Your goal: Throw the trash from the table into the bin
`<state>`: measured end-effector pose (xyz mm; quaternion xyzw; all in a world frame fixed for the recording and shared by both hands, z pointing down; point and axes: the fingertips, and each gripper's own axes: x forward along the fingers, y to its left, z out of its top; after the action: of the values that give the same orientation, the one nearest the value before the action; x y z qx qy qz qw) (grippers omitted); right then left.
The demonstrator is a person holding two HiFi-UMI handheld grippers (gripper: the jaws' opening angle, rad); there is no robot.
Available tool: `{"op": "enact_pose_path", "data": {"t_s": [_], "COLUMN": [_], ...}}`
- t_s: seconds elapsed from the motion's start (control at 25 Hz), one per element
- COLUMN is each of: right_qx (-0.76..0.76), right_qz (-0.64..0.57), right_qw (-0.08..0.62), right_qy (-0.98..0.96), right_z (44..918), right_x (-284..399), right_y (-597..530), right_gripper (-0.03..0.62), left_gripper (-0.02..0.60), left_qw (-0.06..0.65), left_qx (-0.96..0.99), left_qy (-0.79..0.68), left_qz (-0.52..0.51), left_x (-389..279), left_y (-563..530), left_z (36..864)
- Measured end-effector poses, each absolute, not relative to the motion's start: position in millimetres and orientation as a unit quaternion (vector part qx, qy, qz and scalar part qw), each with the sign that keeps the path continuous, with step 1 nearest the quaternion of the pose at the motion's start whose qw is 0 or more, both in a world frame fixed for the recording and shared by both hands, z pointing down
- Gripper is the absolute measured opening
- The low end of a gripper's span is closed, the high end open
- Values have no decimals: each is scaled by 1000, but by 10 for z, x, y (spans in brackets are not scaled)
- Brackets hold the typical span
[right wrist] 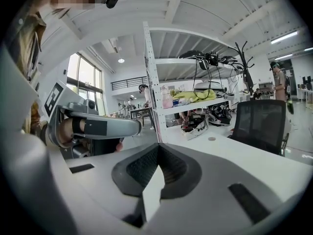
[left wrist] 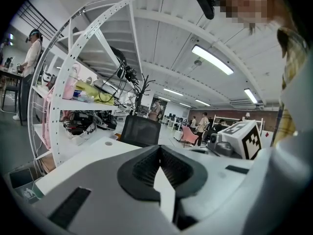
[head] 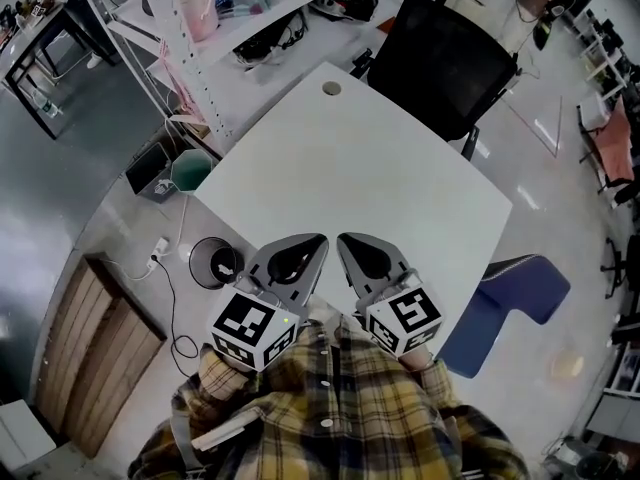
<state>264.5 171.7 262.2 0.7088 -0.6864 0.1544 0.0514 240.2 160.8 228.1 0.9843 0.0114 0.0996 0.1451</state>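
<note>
The white table (head: 350, 168) stretches ahead of me, and the only mark I see on its top is a round cable hole (head: 331, 88). A black round bin (head: 215, 262) stands on the floor by the table's left near corner, with something pale inside. My left gripper (head: 322, 238) and right gripper (head: 342, 238) hover side by side over the table's near edge, close to my chest. The left gripper (left wrist: 159, 147) has its jaws shut with nothing between them. The right gripper (right wrist: 157, 147) is shut and empty too.
A black office chair (head: 440, 58) stands at the table's far side and a blue seat (head: 510, 303) at its right. A white shelf rack (head: 190, 58) and a green-lined tub (head: 190, 171) are on the left. Cables trail across the floor near the bin.
</note>
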Motion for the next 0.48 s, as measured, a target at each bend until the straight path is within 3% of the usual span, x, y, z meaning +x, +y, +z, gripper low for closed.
{"op": "enact_pose_path", "data": {"t_s": [0.48], "right_qx": [711], "right_qz": [149], "right_qw": [55], "right_qy": [-685], "right_z": [2569], "right_x": [2631], "right_y": [1677], "right_gripper": [-2], "left_gripper": [8], "left_qw": [145], "left_qx": [985], "left_qy": [19], "left_qz": [95], "left_x": [2399], "left_y": [1557], "left_z": [2260]}}
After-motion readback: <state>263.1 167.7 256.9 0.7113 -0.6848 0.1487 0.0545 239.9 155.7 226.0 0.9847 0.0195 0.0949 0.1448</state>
